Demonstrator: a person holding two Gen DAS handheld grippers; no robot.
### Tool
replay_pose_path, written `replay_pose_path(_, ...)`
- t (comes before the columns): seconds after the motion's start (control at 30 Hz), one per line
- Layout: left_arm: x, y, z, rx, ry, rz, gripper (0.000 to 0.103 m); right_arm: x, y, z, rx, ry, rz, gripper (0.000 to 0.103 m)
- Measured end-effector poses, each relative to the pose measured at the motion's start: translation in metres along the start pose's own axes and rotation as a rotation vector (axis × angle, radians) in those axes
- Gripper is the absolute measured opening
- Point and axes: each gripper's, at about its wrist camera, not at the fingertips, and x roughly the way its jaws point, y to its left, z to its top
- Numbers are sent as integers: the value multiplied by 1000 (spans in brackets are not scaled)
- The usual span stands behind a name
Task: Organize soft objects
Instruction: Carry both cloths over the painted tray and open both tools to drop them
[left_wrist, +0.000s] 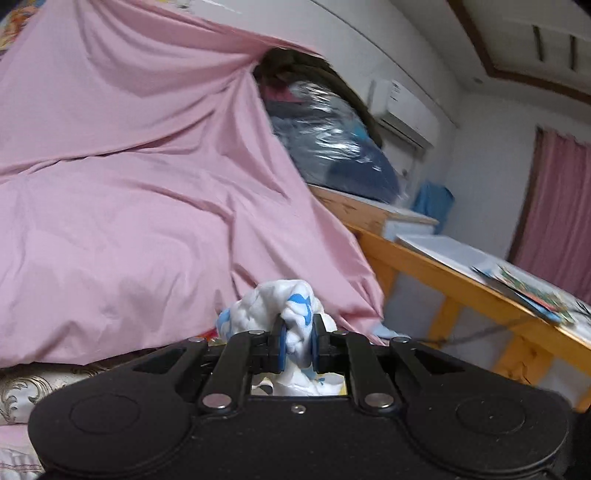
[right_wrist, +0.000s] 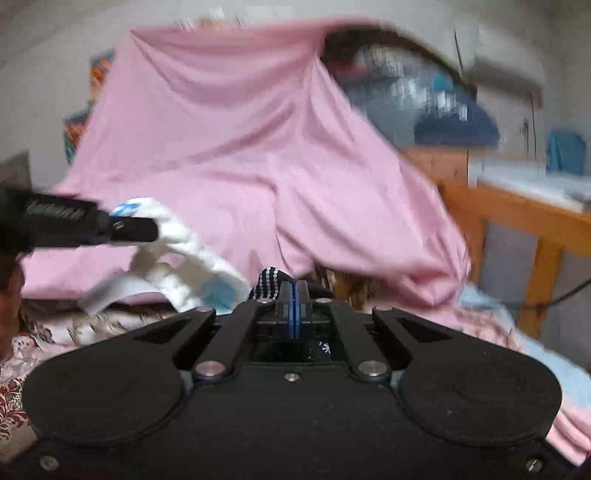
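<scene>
Pinched between left gripper (left_wrist: 297, 341) jaws: white-and-blue cloth (left_wrist: 284, 306), bunched, light, limp, trailing below. Clenched right gripper (right_wrist: 294, 314) jaws nipping dotted black fabric (right_wrist: 267, 282). Likely best gripped at gathered folds.

no text legible, anywhere in view
</scene>
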Motion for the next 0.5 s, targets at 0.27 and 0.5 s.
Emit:
replay_pose_path(0.27, 61, 25, -61, -134, 82, 52, 13, 60, -1, -17, -22, 291, -48, 0)
replay_pose_path(0.5, 73, 27, -84, -102, 191, 58, 15, 76, -8, -22, 8, 356, -81, 0)
